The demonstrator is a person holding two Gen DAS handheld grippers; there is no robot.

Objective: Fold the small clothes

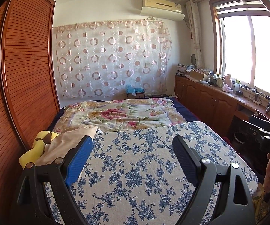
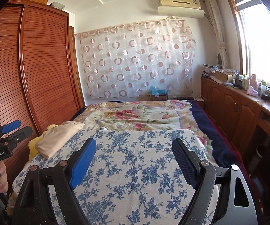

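both the left gripper [image 1: 133,144] and the right gripper [image 2: 134,148] hover agape over the blue-flowered board [image 2: 135,168], holding nothing. a folded beige garment [image 2: 60,138] lies at its left edge.

We see a matt woven cloth with blue flowers [image 2: 127,161] at centre, soft beige folded fabric [image 2: 58,140] at left, glossy slatted wood on the wardrobe [image 2: 41,71] at upper left, and textured blue and black plastic pads [image 2: 83,166] on matt black fingers
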